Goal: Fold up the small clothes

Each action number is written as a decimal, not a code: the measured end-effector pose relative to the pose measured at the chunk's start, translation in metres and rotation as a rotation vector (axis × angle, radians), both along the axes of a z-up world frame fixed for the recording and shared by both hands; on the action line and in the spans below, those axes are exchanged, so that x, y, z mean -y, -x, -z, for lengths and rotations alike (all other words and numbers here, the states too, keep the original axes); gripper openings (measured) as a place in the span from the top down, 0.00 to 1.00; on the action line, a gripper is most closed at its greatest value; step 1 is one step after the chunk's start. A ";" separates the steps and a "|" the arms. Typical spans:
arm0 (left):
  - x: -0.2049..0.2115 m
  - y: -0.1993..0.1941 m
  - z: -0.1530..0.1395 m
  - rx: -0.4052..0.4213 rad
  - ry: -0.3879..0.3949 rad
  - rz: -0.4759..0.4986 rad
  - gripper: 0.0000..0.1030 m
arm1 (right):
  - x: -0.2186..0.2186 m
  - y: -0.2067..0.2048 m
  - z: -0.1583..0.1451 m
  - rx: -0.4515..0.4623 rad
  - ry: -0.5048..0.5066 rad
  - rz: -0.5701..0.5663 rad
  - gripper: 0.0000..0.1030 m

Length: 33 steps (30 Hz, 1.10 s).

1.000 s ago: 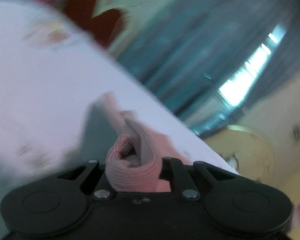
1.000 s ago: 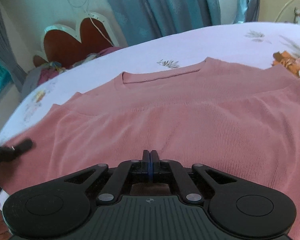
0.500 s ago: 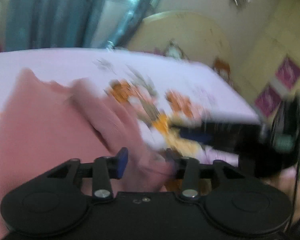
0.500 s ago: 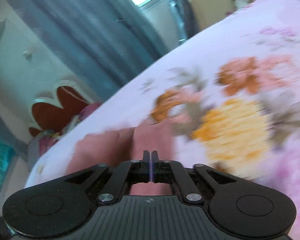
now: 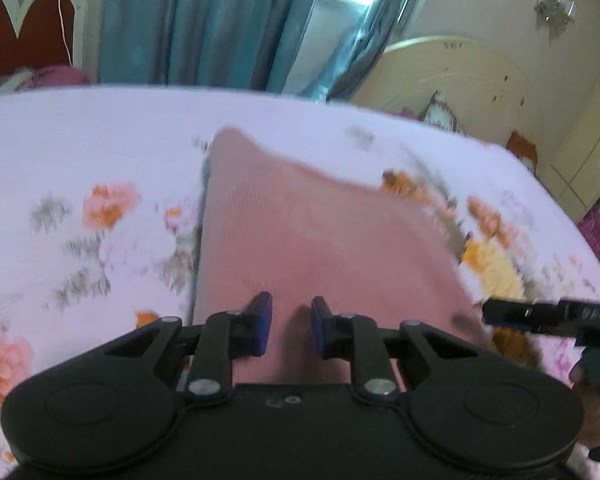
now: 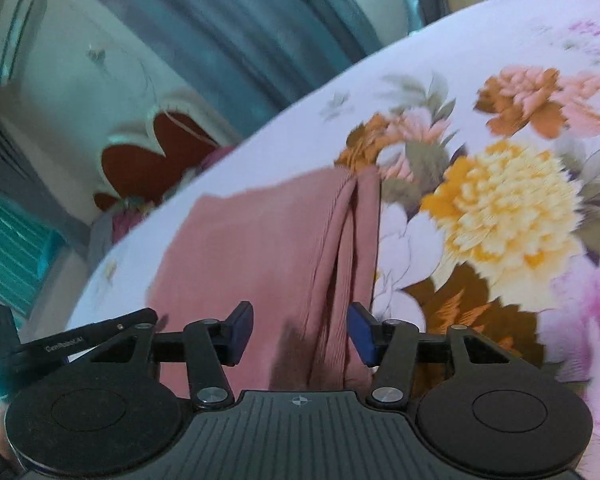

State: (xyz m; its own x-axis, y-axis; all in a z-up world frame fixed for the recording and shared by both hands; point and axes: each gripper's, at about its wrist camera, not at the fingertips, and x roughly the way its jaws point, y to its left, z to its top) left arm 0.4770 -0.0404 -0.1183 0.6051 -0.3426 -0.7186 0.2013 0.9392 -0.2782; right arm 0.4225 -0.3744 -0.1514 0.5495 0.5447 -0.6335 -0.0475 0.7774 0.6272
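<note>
- Both grippers have let go: a second ago the left gripper (image 5: 287, 326) clamped a bunched edge of the pink top (image 5: 300, 232) and the right gripper (image 6: 298, 334) was pinched shut; now both sets of fingers stand apart.
- The top lies narrower on the floral bedsheet (image 5: 80, 152), so a fold looks finished, though blur hides the edges.
- The fabric sits just beyond and below each pair of fingertips, apparently ungripped.

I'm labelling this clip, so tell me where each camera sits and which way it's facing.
Left wrist: on the left gripper, looking along the pink garment toward the curtains; its open fingers show.
Right wrist: on the right gripper, looking over the garment's creased edge; open fingers show.
Shared: garment, floral bedsheet, each other's gripper.
</note>
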 end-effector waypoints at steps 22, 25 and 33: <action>-0.029 -0.014 0.013 -0.004 0.169 0.048 0.72 | -0.041 -0.034 0.013 -0.091 0.161 -0.040 0.59; -0.023 -0.014 0.005 0.070 0.123 0.079 0.69 | -0.049 -0.039 0.016 -0.082 0.177 -0.072 0.61; 0.004 -0.017 -0.005 0.052 0.063 0.196 0.71 | -0.053 -0.023 -0.019 0.060 0.260 -0.078 0.89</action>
